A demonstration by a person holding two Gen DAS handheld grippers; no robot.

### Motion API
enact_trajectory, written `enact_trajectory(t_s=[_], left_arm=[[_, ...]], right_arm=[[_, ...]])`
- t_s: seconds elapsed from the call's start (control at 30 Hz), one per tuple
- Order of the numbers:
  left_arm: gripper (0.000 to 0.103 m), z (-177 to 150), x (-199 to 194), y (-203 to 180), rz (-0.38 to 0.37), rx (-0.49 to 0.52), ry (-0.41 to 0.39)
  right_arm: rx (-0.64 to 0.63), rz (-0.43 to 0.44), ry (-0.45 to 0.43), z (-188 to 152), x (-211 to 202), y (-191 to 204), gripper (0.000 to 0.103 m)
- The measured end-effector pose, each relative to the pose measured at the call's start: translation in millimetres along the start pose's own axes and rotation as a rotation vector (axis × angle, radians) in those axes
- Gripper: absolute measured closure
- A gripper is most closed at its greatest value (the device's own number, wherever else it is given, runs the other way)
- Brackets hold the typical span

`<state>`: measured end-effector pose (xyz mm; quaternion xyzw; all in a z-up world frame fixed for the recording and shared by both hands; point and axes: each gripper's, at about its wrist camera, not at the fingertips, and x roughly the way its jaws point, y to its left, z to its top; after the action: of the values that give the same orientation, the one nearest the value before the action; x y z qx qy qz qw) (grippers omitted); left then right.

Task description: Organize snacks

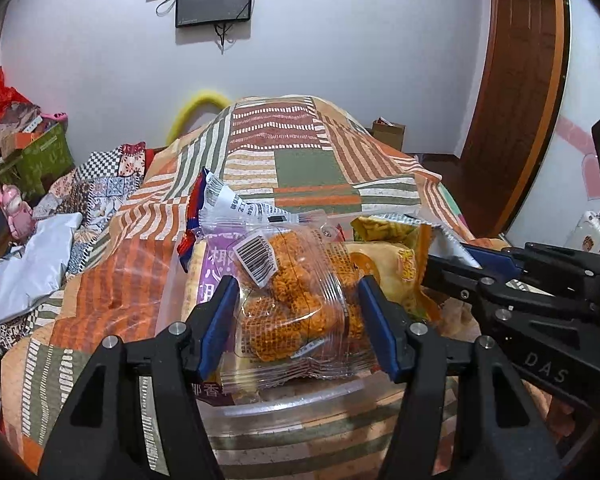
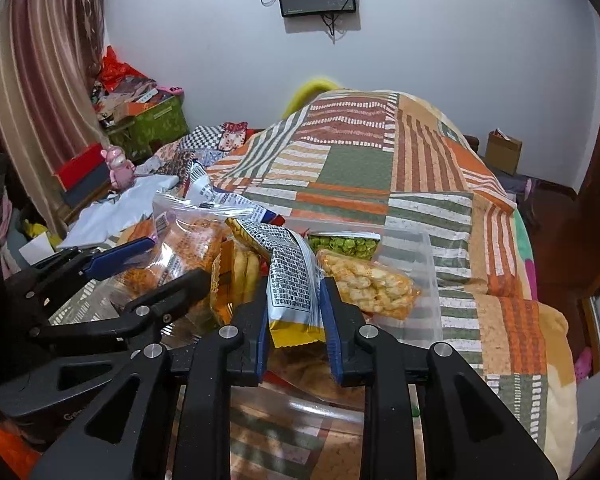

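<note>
My left gripper (image 1: 296, 312) stands with its blue pads against the two sides of the clear packet of orange noodle snack (image 1: 296, 304), which lies dead ahead between the fingers atop the pile in the clear plastic bin (image 1: 292, 400), its long axis running away from me; the film looks pinched, so I judge it clamped. My right gripper (image 2: 296, 332) is closed on the lower end of the white-and-yellow printed packet (image 2: 294, 284), which rises up and away from the jaws over the same bin. The left gripper sits just to its left, so either lift calls for clearance.
</note>
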<state>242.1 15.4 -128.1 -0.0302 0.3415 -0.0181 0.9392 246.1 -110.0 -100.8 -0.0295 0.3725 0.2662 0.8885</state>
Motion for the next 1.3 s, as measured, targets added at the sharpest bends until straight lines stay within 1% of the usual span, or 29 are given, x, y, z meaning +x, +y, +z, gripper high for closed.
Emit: enact_trajectory(t_s=[0.1, 0.23, 0.27, 0.4, 0.47, 0.57, 0.77, 0.8, 0.83, 0.87, 0.93, 1.17, 1.2, 1.27, 1.3], left_arm=[[0.043, 1.8, -6.1, 4.8, -0.012, -0.023, -0.001], [0.043, 3.8, -22.5, 6.7, -0.024, -0.034, -0.021], [0.043, 4.0, -29.2, 6.5, -0.026, -0.034, -0.030], [0.043, 5.0, -56.0, 4.0, -0.025, -0.030, -0.065], [0.043, 6.3, -74.1, 2.5, -0.023, -0.028, -0.096], [0.043, 8.4, -104.2, 2.0, -0.030, -0.031, -0.148], [0.038, 10.1, -159.0, 2.6, -0.046, -0.065, -0.229], [0.036, 9.5, -165.3, 2.3, -0.046, -0.067, -0.238], [0.032, 8.7, -173.5, 1.8, -0.046, -0.068, -0.252], [0.030, 7.6, -181.0, 1.3, -0.043, -0.068, -0.264], [0.023, 4.9, -192.6, -0.5, -0.034, -0.063, -0.285], [0.010, -2.9, -218.0, -6.2, -0.015, -0.049, -0.327], [0.008, -4.2, -220.3, -7.6, -0.012, -0.044, -0.333], [0.006, -7.1, -223.5, -10.8, -0.004, -0.034, -0.342], [0.005, -8.6, -224.9, -12.3, -0.001, -0.029, -0.346]], right_arm=[[0.015, 0.009, 0.011, 0.5, -3.9, -2.3, 0.077], [0.008, 0.003, -0.018, 1.3, -18.6, -1.4, 0.066], [0.003, 0.001, -0.029, 1.5, -25.5, -0.1, 0.065], [-0.005, 0.003, -0.062, 2.6, -48.1, 3.8, 0.065], [-0.008, 0.006, -0.081, 3.3, -59.3, 4.9, 0.065], [-0.016, 0.014, -0.128, 3.8, -86.6, 11.1, 0.065], [-0.028, 0.027, -0.217, 3.4, -134.0, 24.1, 0.065], [-0.026, 0.034, -0.231, 2.6, -142.0, 25.8, 0.064], [-0.027, 0.038, -0.242, 1.9, -147.6, 27.1, 0.062], [-0.027, 0.038, -0.254, 1.0, -153.6, 28.6, 0.057], [-0.032, 0.029, -0.285, -1.8, -165.9, 31.8, 0.049], [-0.029, 0.021, -0.333, -10.8, -181.7, 35.0, 0.027], [-0.030, 0.014, -0.338, -12.0, -181.8, 35.7, 0.026], [-0.034, 0.007, -0.342, -14.3, -182.3, 37.1, 0.019], [-0.034, 0.003, -0.344, -15.0, -181.9, 37.7, 0.018]])
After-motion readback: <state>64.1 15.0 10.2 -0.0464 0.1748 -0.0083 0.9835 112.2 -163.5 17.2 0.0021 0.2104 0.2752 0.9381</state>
